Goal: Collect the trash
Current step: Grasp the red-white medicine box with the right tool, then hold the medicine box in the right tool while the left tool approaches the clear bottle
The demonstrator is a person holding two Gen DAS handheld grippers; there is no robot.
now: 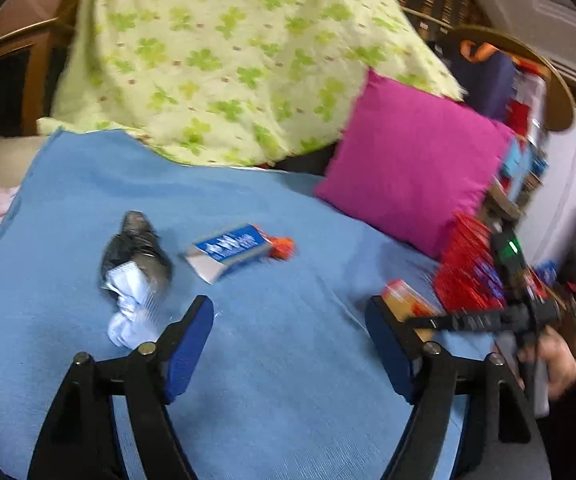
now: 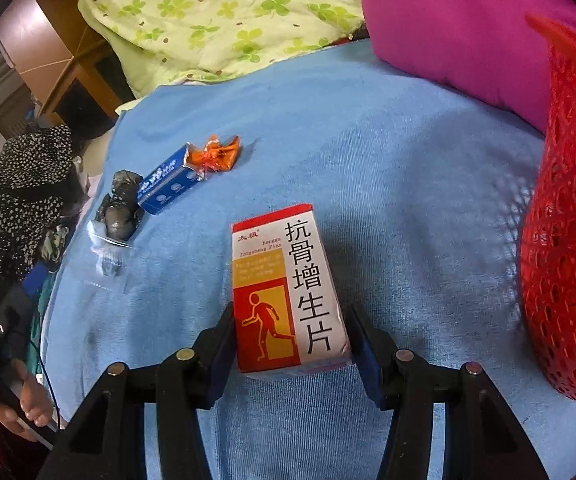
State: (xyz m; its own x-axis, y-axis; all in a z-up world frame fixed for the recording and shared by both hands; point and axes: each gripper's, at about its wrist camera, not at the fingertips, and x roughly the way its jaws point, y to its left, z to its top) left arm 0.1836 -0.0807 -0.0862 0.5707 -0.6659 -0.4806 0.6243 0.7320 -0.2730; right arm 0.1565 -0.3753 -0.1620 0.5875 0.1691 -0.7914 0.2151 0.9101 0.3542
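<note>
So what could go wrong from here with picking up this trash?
1. The right gripper holds the medicine box only at its near end, so it could pivot or slip on the way to the red basket.
2. The left gripper is open and empty beside the crumpled bag; soft and loose, it may be only partly caught.
3. The orange wrapper touches the blue box, so grabbing one may drag the other.

Left tool agape (right tool clamped)
</note>
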